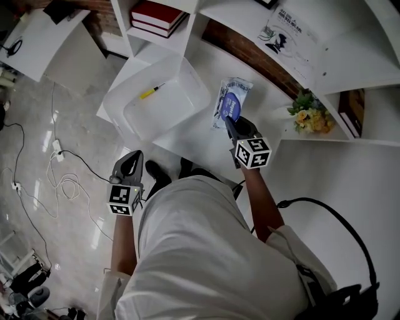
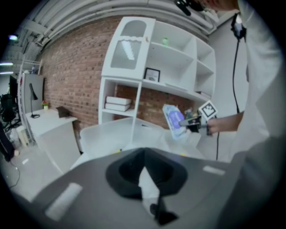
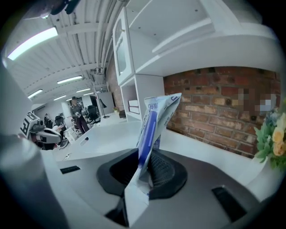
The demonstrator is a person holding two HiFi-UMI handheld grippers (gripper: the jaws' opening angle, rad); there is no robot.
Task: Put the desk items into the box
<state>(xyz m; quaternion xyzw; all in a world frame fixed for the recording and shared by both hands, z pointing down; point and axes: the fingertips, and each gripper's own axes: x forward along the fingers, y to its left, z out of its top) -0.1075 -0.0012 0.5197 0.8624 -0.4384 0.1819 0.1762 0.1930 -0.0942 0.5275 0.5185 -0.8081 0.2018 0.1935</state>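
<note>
The right gripper (image 1: 231, 122) pinched only the packet's (image 1: 235, 92) edge, so the packet could slip short of the box (image 1: 125, 94) at nine o'clock. The left gripper (image 1: 128, 160) was closed and empty.

I note red books (image 1: 156, 15) stacked on shelf, framed picture (image 2: 152, 74) one shelf higher; flower bunch (image 1: 310, 114) in right cubby; cables (image 1: 62, 184) looped on floor; brick wall (image 3: 223, 103) behind.

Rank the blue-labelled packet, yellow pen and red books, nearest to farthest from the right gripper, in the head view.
1. Blue-labelled packet: in the right gripper.
2. Yellow pen: left, in the box.
3. Red books: far shelf.
</note>
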